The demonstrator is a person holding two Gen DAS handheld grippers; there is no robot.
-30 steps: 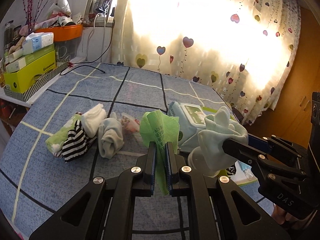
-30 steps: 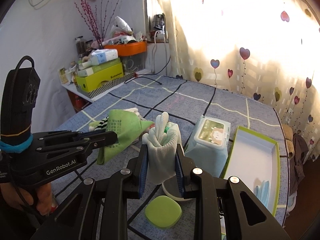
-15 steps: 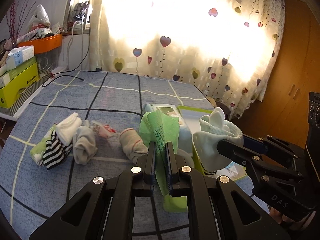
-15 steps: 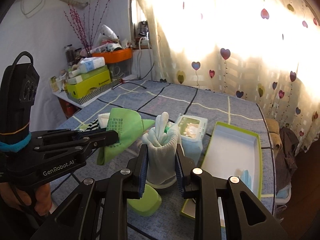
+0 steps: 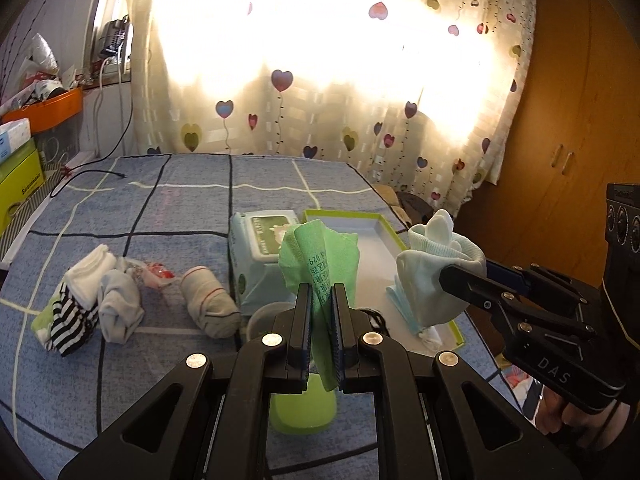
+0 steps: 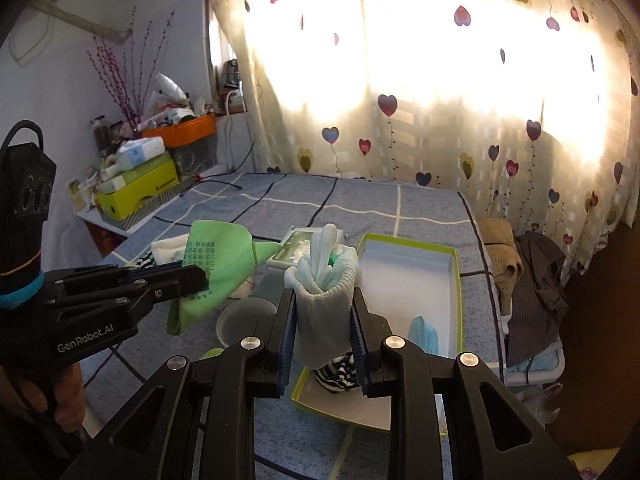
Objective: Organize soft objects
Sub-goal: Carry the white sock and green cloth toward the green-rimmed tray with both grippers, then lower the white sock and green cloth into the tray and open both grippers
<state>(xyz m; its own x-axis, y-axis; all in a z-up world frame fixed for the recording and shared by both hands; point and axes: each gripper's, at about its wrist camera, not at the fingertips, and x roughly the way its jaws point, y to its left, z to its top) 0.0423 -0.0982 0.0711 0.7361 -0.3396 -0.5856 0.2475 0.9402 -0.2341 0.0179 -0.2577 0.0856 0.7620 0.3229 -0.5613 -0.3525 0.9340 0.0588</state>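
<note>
Both our loads had swung right: right hand-held gripper (image 6: 322, 330), clamped on the sock bundle (image 6: 325, 280), apparently hung over the near tray (image 6: 452, 280); left hand-held gripper (image 5: 320, 336) pinched the green cloth (image 5: 320, 256) left of it.

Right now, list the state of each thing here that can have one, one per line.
Left gripper: shut on the green printed cloth, lifted.
Right gripper: shut on the pale rolled sock, held above the tray.
Green-rimmed white tray: open, lidless, partly filled.
Wet-wipe pack: flap closed.
Clear plastic cup: upright, looks empty.
Striped sock pile: loose on the bedspread.
Heart-patterned curtain: drawn.
</note>
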